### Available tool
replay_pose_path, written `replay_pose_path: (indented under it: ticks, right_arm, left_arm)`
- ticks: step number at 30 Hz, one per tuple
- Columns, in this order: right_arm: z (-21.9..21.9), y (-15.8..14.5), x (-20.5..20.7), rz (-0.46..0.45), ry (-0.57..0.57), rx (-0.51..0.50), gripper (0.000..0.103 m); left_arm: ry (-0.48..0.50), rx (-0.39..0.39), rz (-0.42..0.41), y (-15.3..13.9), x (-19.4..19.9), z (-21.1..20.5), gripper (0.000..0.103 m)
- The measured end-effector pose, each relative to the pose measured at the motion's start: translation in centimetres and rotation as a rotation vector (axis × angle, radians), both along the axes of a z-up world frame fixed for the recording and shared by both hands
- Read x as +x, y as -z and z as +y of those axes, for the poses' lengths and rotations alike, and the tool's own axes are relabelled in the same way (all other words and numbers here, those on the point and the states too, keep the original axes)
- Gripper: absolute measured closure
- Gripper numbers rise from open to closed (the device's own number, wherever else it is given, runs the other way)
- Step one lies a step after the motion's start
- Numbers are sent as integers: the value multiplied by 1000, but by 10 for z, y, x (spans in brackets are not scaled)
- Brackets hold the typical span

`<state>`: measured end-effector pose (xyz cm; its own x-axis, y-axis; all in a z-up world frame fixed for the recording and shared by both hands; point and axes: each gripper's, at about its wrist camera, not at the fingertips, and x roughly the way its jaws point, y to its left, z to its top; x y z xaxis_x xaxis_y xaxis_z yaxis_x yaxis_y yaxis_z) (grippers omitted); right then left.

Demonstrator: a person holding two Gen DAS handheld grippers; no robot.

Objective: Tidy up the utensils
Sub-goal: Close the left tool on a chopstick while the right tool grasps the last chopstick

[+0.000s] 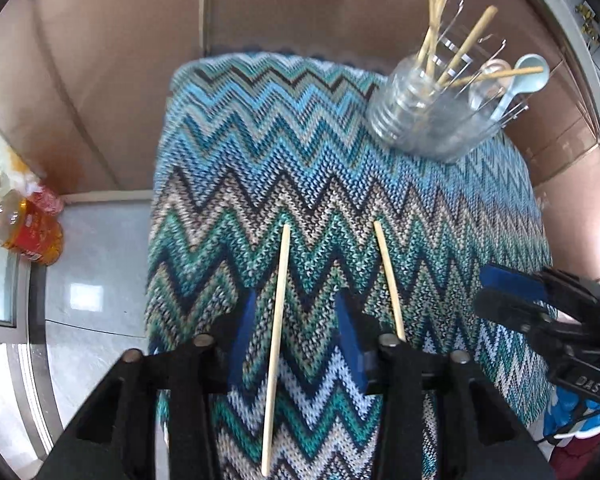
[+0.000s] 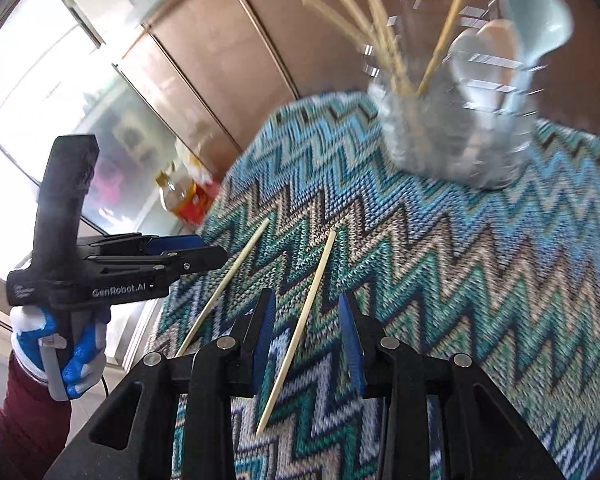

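Note:
Two bamboo chopsticks lie on a zigzag-knit cloth. In the left wrist view my left gripper is open, with one chopstick lying between its blue pads and the other chopstick just right of the right finger. In the right wrist view my right gripper is open around one chopstick; the other chopstick lies to its left. A glass jar with several chopsticks stands at the cloth's far right, next to a clear holder with spoons. Neither gripper touches a chopstick.
The cloth covers a small table with its edges close on the left and far side. A brown panelled wall stands behind. An oil bottle sits on the floor at left. The left gripper body is at the table's left edge.

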<state>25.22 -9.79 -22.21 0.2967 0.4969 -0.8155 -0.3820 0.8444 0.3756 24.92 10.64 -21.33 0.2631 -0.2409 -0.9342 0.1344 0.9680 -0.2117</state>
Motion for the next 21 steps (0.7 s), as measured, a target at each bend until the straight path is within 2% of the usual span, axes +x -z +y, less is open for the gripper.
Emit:
replay_pose_path:
  ticks: [7,10,15,18,21]
  right_arm:
    - [26,36,44,114,-2,-72,75]
    - [35,43,53,131,-5,-113,76]
    - [49,52,62,148,-31,-174,86]
    - [60,59,65,150,-37,-199,88]
    - [66,62,68,144,-31,-210,93]
  left_arm:
    - [79,-1,58,21,14,-5,84]
    - [95,4,73,29,19,-6,88]
    - [104,0,95,40,23,-5,95]
    - [96,-14,108,41,25,-2,96]
    - [107,8,103,39,24,-1,96]
